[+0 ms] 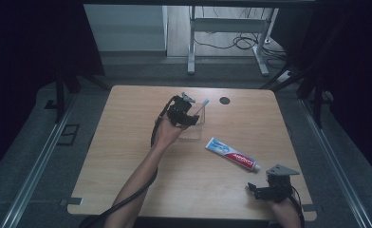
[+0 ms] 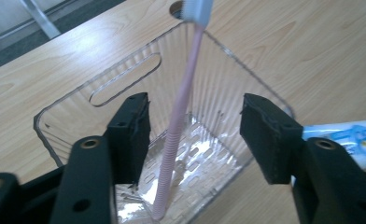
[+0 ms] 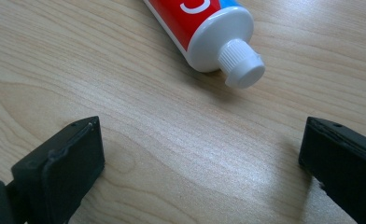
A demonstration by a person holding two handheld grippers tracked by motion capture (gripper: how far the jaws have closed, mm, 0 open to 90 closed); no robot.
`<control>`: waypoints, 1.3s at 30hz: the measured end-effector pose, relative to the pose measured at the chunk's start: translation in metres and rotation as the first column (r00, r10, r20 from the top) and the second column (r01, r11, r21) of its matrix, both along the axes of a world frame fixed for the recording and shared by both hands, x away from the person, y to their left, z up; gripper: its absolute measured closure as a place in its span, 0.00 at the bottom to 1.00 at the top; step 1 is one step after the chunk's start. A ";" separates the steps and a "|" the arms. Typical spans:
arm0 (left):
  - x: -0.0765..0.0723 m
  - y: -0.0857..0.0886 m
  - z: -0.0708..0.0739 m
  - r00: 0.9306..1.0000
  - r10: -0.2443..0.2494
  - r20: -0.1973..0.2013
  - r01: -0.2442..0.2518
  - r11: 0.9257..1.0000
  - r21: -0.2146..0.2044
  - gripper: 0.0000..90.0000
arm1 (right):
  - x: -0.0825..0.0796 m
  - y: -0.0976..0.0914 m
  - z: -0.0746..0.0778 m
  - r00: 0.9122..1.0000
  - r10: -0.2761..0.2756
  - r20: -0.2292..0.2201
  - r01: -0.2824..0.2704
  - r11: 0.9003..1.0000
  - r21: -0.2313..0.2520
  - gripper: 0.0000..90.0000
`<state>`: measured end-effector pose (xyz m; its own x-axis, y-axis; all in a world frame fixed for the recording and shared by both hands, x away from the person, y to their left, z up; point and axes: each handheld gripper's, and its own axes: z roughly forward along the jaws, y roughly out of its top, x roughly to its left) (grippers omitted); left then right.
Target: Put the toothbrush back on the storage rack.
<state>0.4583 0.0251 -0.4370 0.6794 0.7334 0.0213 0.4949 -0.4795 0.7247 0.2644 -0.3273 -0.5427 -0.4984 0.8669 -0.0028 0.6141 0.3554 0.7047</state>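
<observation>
A clear plastic box (image 1: pixel 194 131) (image 2: pixel 125 84) stands on the wooden table (image 1: pixel 127 156), a little behind its middle. In it a pink toothbrush (image 1: pixel 202 105) (image 2: pixel 181 112) stands slanted, its head resting over the far rim. My left gripper (image 1: pixel 190 118) (image 2: pixel 195 126) hovers over the box, open. The handle runs between the jaws, closer to the left one, and neither pad touches it. A red, white and blue toothpaste tube (image 1: pixel 232 154) (image 3: pixel 204 28) (image 2: pixel 349 137) lies flat to the right of the box. My right gripper (image 1: pixel 262 183) (image 3: pixel 200 149) is open just short of the tube's white cap, holding nothing.
A dark round hole (image 1: pixel 224 100) sits in the table near its far edge, behind the box. On the floor beyond the table are a metal desk frame (image 1: pixel 227 28) and loose cables. Dark curtains hang on both sides.
</observation>
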 end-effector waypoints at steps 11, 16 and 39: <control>-0.012 0.005 0.013 1.000 -0.029 0.012 0.029 0.999 -0.024 0.31 | 0.000 0.000 0.000 1.000 0.000 0.001 0.000 1.000 -0.001 0.00; -0.016 0.006 0.015 0.999 -0.032 0.006 0.032 0.999 -0.027 0.25 | 0.000 0.000 0.000 1.000 0.000 0.001 0.000 1.000 -0.001 0.00; -0.039 0.023 0.014 0.998 -0.055 0.009 0.056 0.996 -0.077 0.16 | 0.000 0.000 0.000 1.000 -0.001 0.000 0.001 1.000 0.000 0.00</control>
<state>0.4191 0.0484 -0.4225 0.7190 0.6944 -0.0288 0.4640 -0.4488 0.7638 0.2644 -0.3273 -0.5427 -0.4980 0.8672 -0.0030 0.6144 0.3553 0.7045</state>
